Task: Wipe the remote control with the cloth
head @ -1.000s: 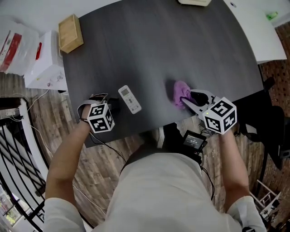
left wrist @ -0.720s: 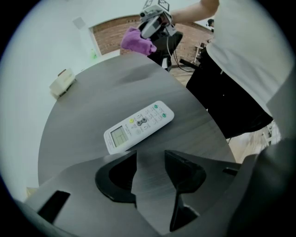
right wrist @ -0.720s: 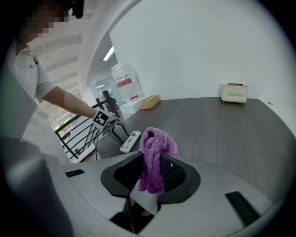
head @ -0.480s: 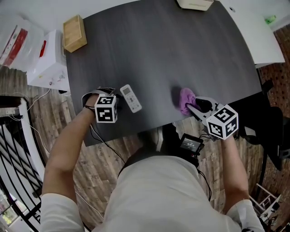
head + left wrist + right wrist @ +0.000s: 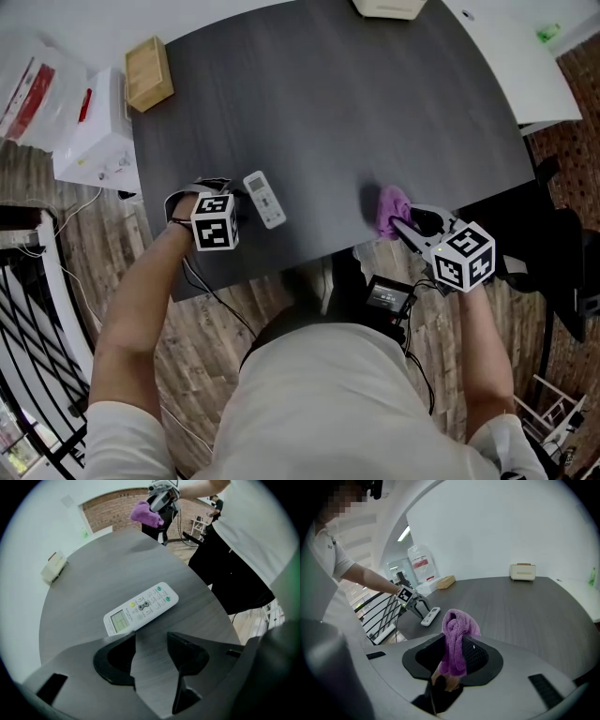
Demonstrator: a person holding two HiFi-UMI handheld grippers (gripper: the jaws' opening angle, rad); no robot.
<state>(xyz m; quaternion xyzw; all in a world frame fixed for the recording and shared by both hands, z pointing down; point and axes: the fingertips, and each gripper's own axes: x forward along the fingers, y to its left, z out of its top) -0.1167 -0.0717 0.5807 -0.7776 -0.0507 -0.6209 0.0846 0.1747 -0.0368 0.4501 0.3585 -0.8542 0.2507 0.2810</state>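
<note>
remote [image 5: 265,200] near table [image 5: 375,103] edge, cloth [image 5: 390,208] (right tongs [image 5: 401,225]) apart

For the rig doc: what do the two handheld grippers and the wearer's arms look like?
The left gripper and right gripper: grey bodies, black-lined jaws, each topped by a white cube with black square markers. A thin black cable runs from the left one. Arms bare; short white sleeves.
</note>
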